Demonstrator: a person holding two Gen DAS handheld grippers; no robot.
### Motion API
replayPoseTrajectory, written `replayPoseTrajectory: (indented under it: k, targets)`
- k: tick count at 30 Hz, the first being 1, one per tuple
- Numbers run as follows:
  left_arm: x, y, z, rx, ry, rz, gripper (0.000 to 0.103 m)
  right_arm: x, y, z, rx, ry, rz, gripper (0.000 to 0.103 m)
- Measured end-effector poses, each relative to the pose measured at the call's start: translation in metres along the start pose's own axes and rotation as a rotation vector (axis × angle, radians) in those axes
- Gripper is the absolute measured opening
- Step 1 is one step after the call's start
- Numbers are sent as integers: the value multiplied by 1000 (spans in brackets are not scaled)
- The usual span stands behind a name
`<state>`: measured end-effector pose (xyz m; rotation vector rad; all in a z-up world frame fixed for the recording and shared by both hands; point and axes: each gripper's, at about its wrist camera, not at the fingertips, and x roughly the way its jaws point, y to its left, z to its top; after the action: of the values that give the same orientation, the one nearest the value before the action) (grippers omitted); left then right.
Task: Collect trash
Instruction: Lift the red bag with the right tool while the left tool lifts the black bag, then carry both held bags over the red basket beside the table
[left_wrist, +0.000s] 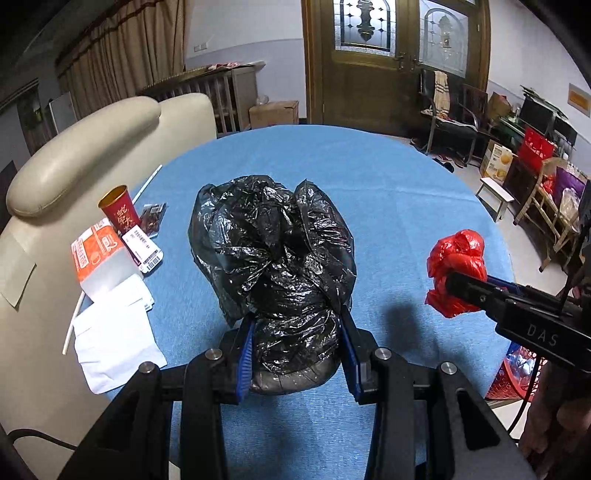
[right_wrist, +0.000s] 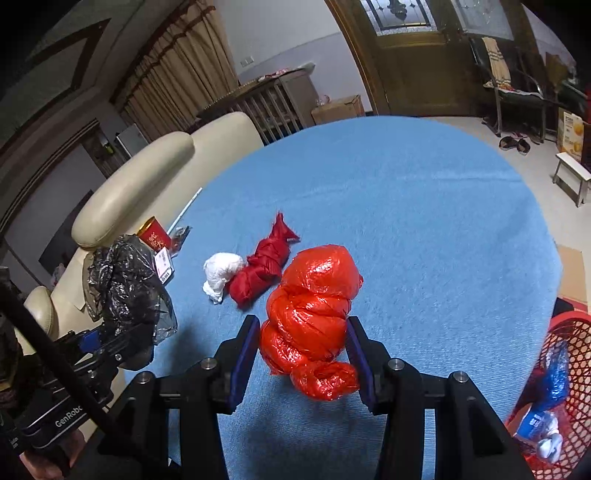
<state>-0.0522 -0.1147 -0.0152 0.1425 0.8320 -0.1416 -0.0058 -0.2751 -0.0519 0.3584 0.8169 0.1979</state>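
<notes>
My left gripper is shut on a knotted black plastic bag and holds it above the blue table; the bag also shows in the right wrist view. My right gripper is shut on a twisted bright red plastic bag, held above the table; it shows in the left wrist view too. A dark red knotted bag and a white crumpled bag lie on the table beyond it.
A red paper cup, an orange-and-white carton, receipts, a white napkin and straws lie at the table's left edge. A cream sofa stands left. A red mesh basket with bottles sits below the table's right edge.
</notes>
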Motion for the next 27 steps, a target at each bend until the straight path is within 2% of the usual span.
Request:
replayPoseTrajectory:
  k: [18, 27]
  targets:
    - [-4, -40, -2, 112, -4, -21, 42, -35, -23, -9, 2, -51, -42, 50]
    - [2, -43, -4, 143, 0, -33, 42, -42, -34, -15, 28, -52, -46, 50]
